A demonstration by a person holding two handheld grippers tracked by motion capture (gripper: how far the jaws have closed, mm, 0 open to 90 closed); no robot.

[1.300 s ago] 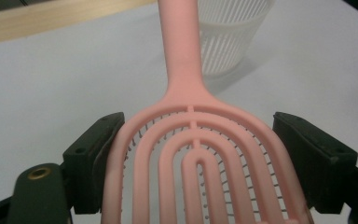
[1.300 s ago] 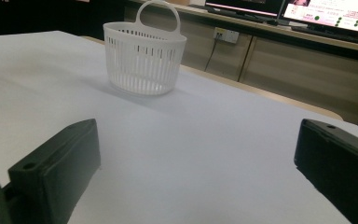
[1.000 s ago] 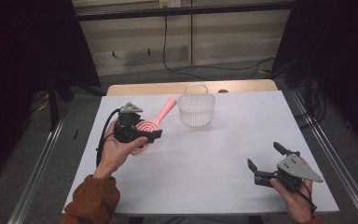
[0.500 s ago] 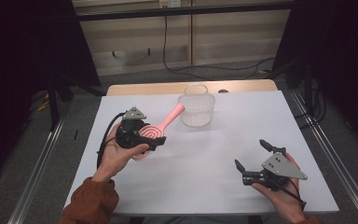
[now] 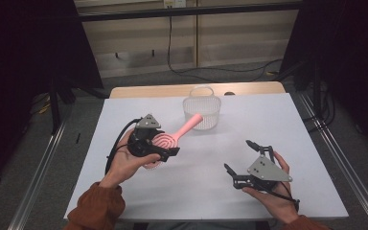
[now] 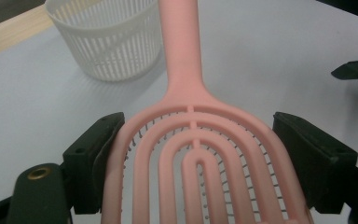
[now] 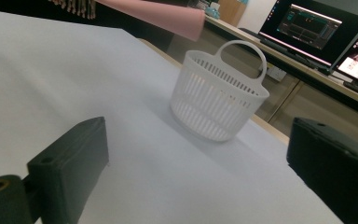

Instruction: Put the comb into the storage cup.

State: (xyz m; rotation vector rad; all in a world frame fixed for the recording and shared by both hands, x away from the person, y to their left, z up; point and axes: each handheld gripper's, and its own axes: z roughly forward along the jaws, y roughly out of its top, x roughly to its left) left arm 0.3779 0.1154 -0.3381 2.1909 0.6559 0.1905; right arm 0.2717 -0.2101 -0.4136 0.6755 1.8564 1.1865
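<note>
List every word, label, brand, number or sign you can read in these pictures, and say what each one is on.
No text can be read.
Two monitors behind the table in the right gripper view show windows with writing: too small and blurred to read.
Pink hairbrush, white basket and both claws: no lettering visible.

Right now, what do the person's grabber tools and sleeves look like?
Both are black. The left gripper and right gripper each carry a grey three-cornered plate, have chunky black jaws, and trail a black cable. The sleeves are rust-orange.
</note>
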